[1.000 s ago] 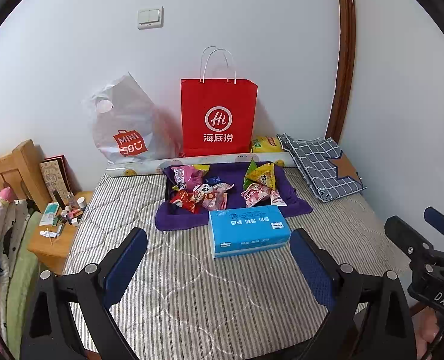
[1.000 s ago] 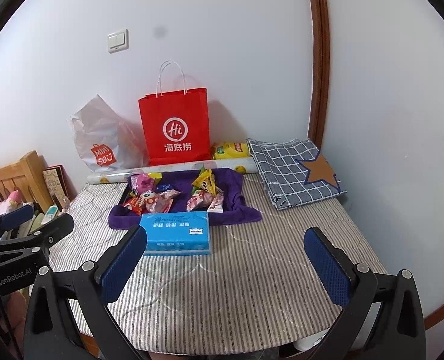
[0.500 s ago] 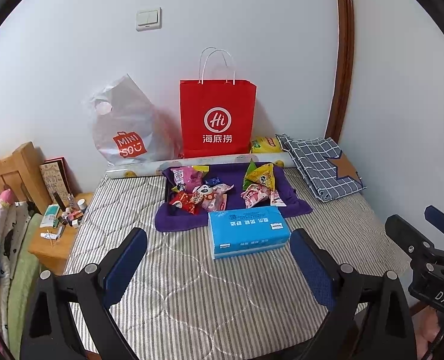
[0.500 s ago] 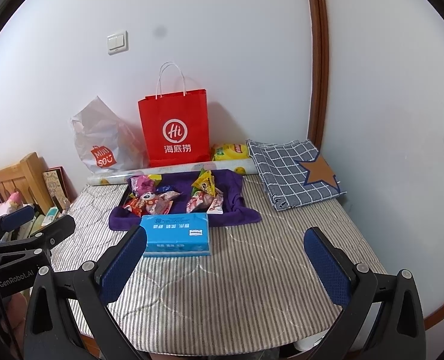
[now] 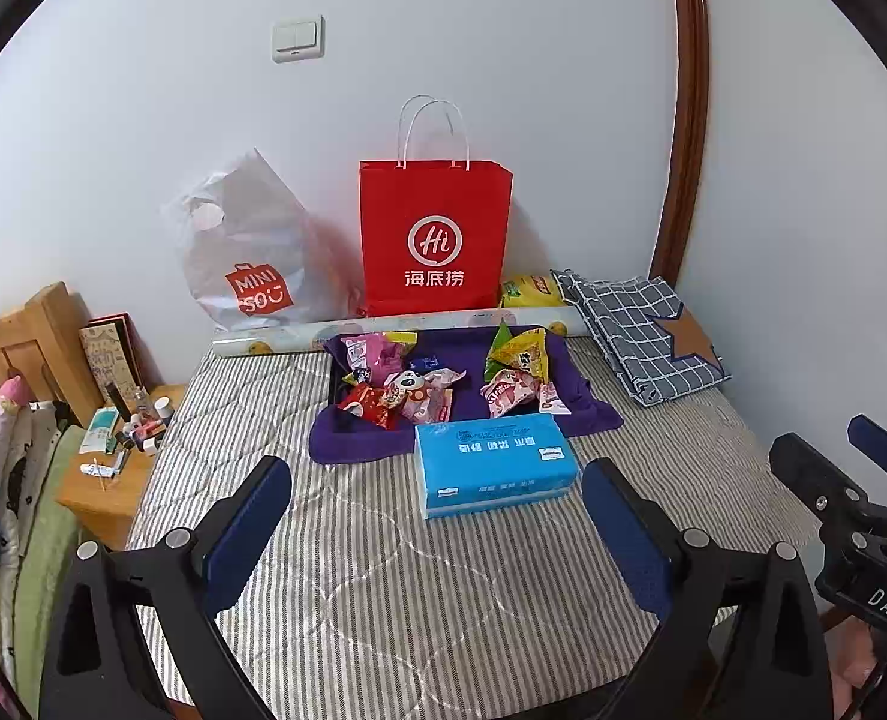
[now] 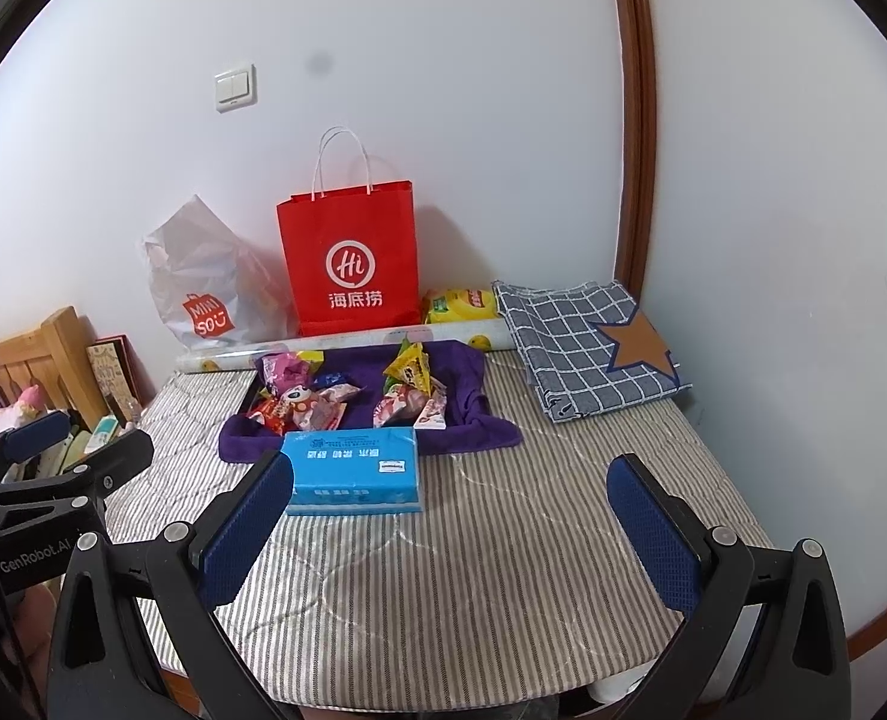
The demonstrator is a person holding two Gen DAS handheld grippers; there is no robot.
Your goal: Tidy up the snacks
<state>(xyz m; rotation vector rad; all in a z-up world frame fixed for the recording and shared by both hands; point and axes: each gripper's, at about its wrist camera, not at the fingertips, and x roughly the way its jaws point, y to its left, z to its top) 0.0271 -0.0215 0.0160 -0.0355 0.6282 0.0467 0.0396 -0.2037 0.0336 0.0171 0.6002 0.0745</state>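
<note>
Several snack packets lie on a purple cloth (image 5: pixel 587 414) (image 6: pixel 491 429) on the striped mattress: a pink and red pile (image 5: pixel 398 390) (image 6: pixel 299 399) on the left, a yellow-green packet (image 5: pixel 518 354) (image 6: pixel 410 366) and a pink one (image 5: pixel 509 393) on the right. A blue tissue pack (image 5: pixel 494 462) (image 6: pixel 353 471) lies in front of the cloth. My left gripper (image 5: pixel 437 528) is open and empty, near the mattress's front edge. My right gripper (image 6: pixel 449 531) is open and empty, to its right.
A red paper bag (image 5: pixel 434 240) and a white plastic bag (image 5: pixel 251 258) stand against the wall. A yellow packet (image 5: pixel 530 291) lies beside the red bag. A checked cloth (image 5: pixel 641 336) lies at the back right. A cluttered wooden nightstand (image 5: pixel 107 480) stands left.
Both grippers have drifted very slightly; the scene sits a little lower in the views. Nothing was picked up or moved.
</note>
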